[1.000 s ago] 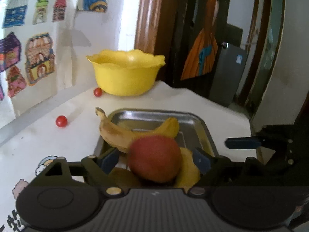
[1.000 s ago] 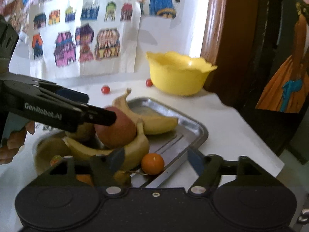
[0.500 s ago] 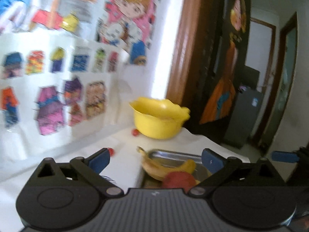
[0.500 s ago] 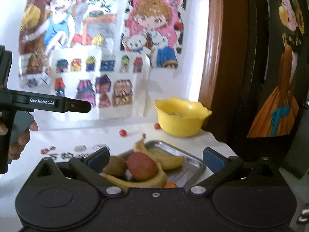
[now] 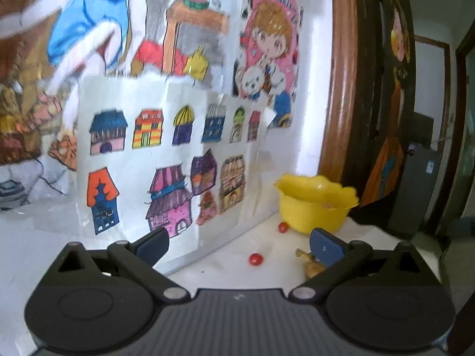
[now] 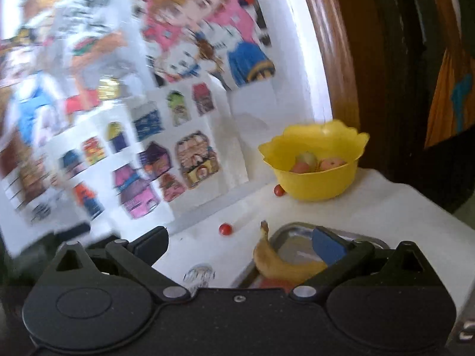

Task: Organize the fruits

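Left wrist view: the left tongs (image 5: pixel 239 241) stand spread wide with nothing between their blue-padded fingertips (image 5: pixel 325 244), raised above the white table (image 5: pixel 225 273). Beyond the tips, two small round red cherry tomatoes lie on the table, one (image 5: pixel 256 259) just ahead between the fingers and the other (image 5: pixel 283 227) farther back, close beside a yellow plastic bowl (image 5: pixel 314 207) with a scalloped rim. Only the brown stem end of one banana (image 5: pixel 310 262) shows, tucked against the right-hand finger. Behind everything, a sheet of coloured paper houses (image 5: pixel 166 172) leans against the wall under cartoon posters (image 5: pixel 264 50).

Right wrist view: the right tongs (image 6: pixel 240 244) are likewise spread and empty, held over the near side of the table (image 6: pixel 400 207). One curved yellow banana (image 6: pixel 282 262), speckled brown, lies over the left rim of a shiny metal tray (image 6: pixel 292 234), directly ahead of the tongs and partly behind the right finger; a red fruit (image 6: pixel 274 283) peeks out below it at the tong body's edge, too hidden to name. The yellow bowl (image 6: pixel 314 181) sits well beyond the tips and holds three rounded fruits, one pale green and two reddish-orange, blurred. Two cherry tomatoes rest on the table, one (image 6: pixel 225 229) left of the banana's stem, one (image 6: pixel 278 190) touching or nearly touching the bowl's base. The paper houses (image 6: pixel 142 160) are smeared by motion blur.
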`<state>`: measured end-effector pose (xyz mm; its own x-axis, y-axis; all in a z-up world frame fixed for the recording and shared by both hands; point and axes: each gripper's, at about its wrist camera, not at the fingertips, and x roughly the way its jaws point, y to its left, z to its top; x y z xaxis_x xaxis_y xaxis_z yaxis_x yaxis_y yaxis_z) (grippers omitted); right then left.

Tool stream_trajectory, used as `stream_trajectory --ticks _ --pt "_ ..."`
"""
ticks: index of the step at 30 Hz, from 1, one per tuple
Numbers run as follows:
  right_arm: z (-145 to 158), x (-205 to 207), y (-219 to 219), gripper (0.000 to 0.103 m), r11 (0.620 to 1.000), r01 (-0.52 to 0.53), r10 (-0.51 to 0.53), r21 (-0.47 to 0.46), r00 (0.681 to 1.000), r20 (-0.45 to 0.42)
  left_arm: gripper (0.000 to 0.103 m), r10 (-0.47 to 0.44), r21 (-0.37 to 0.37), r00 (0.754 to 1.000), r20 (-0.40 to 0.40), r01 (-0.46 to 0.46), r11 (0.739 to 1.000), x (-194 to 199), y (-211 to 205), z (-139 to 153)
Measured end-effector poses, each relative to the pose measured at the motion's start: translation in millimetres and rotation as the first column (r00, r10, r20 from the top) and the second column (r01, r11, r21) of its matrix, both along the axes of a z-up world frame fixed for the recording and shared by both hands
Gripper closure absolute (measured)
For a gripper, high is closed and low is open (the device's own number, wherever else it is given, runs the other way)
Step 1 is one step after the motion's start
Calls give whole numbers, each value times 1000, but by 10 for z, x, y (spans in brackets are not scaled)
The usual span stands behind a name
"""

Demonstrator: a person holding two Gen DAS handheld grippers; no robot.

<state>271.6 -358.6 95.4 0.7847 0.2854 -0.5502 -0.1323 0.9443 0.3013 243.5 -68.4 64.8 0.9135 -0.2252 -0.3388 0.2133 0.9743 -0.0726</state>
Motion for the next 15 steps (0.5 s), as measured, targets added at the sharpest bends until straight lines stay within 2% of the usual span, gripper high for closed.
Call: stream_trajectory --ticks 7,11,15 --pt "-341 1270 427 1 998 56 -56 -4 991 -121 0 -62 85 998 -21 63 994 672 -43 -505" --pt "-536 1770 619 6 995 87 -94 -46 979 -180 0 -111 134 993 -34 114 984 999 -149 -737" --pt "-739 2128 721 14 992 111 -121 -55 966 -227 0 -184 190 981 -55 191 963 1257 -266 -898"
